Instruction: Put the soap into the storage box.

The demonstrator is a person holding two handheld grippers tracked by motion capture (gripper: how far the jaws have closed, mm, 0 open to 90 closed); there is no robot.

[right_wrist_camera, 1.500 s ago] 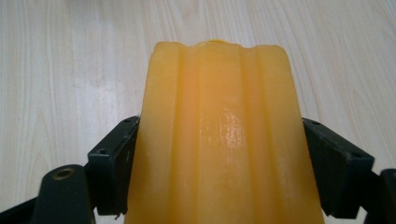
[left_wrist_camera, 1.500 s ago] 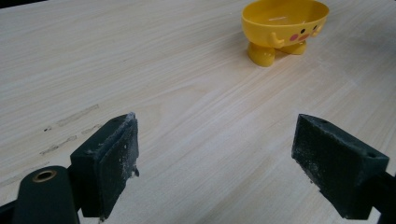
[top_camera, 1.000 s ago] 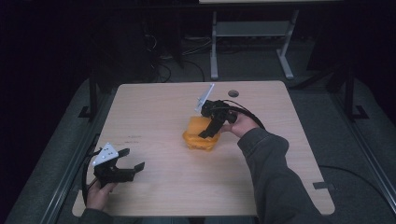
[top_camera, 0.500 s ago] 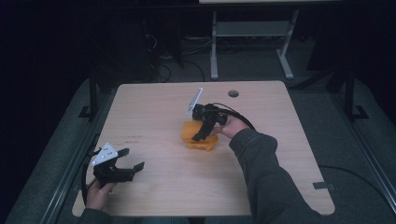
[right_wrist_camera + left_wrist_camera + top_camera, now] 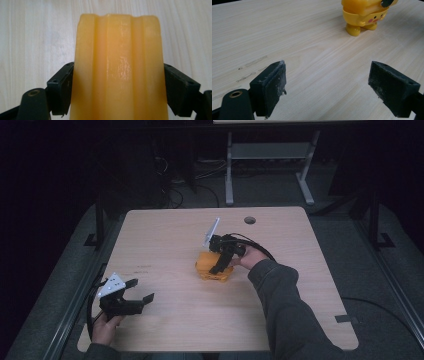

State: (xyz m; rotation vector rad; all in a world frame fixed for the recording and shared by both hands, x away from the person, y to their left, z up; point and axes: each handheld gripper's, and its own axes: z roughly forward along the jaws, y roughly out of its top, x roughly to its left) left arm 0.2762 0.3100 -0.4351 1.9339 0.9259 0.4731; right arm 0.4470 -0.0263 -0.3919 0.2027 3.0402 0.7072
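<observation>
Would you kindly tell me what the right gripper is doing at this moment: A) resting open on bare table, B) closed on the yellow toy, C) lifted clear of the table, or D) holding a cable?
B: the right gripper has its jaws pressed against both sides of the yellow toy.

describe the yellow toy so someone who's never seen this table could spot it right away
On the wooden table, look near the middle, in front of the round hole. The toy stands there with the right gripper closed around it. It is a glossy yellow figure with stubby feet and pink cheeks.
</observation>
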